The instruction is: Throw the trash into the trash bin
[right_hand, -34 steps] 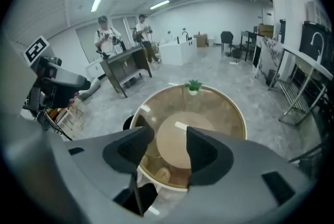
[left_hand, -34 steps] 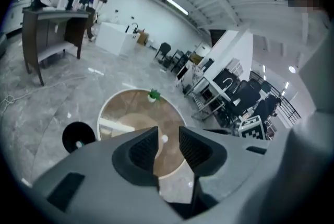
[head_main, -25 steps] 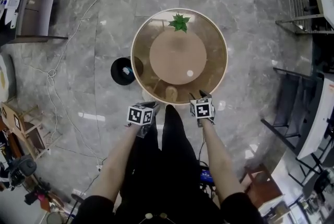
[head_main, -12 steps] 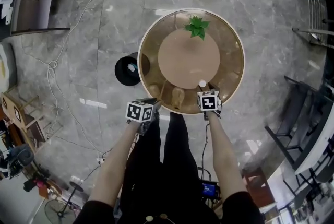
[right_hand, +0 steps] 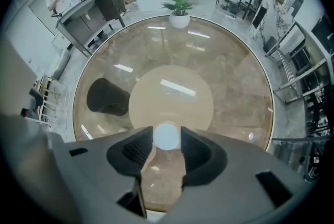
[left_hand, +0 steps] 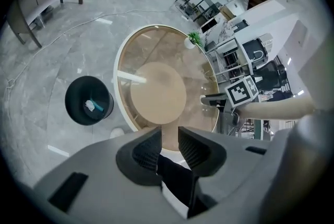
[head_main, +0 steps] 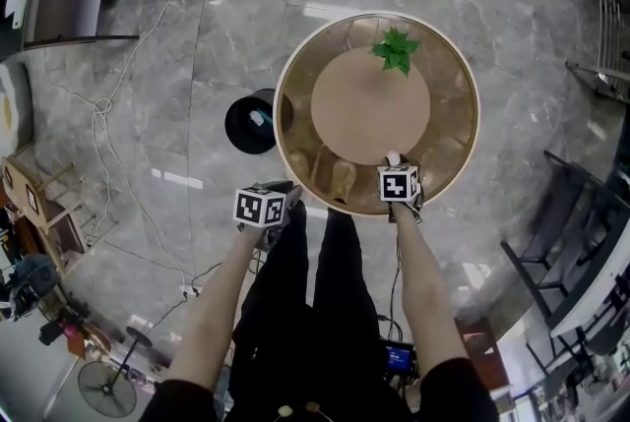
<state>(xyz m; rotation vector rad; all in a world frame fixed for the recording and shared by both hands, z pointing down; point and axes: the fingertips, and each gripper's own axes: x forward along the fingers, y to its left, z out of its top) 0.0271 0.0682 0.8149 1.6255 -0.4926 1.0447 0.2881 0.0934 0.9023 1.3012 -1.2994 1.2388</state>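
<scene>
Pickup step: right gripper [right_hand: 167, 140] jaws closing around white ball [head_main: 393, 157] on table [head_main: 279, 120], grip not yet firm. Left gripper [left_hand: 169, 139] empty, jaws closing. Next: pinch, lift, carry to bin [head_main: 236, 110].

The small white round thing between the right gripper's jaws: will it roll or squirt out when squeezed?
Likely to roll: the white round thing looks ball-shaped and sits on the smooth glass tabletop. It is small, so probably light. The right gripper's jaws are closing with it centred between them, so slipping out seems unlikely.
</scene>
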